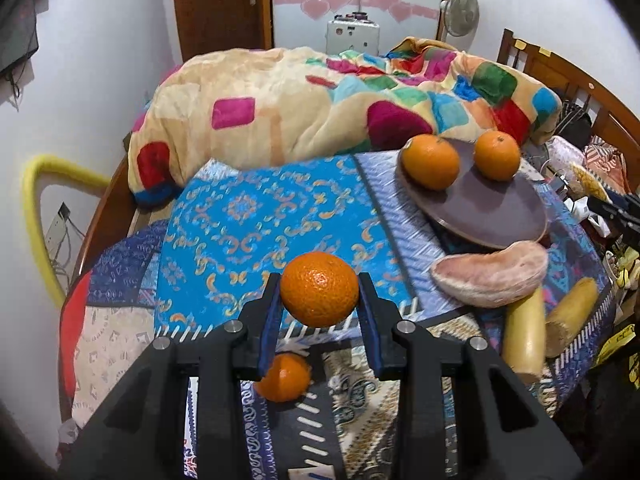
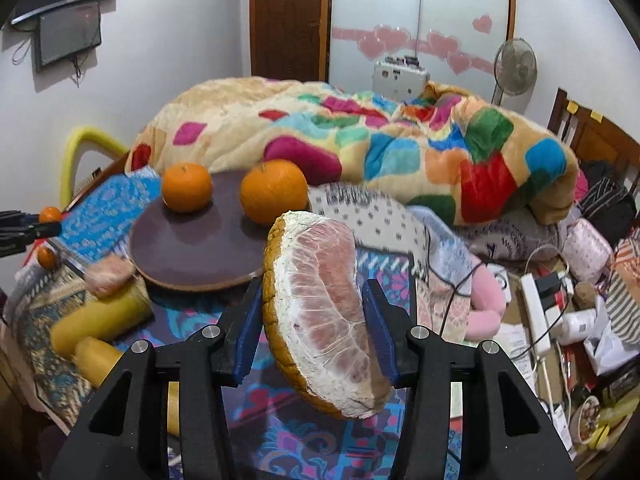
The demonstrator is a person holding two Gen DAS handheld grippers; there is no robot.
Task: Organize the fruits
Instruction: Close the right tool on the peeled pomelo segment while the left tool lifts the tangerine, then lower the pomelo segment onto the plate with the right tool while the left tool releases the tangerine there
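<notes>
Pomelo wedge (image 2: pixel 324 312) fills right jaws; left jaws clamp orange (image 1: pixel 319 289).

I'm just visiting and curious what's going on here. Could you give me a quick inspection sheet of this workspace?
Surface: bed with patterned cloths.
Job's things: two oranges on a brown plate; another orange, a pomelo slice and two bananas on the cloth.
Clutter: bags, right side.
Claws: left claw grips an orange; right claw grips a pomelo wedge.
Cables: power strip, black cord.
Surroundings: blanket, fan, door.
</notes>
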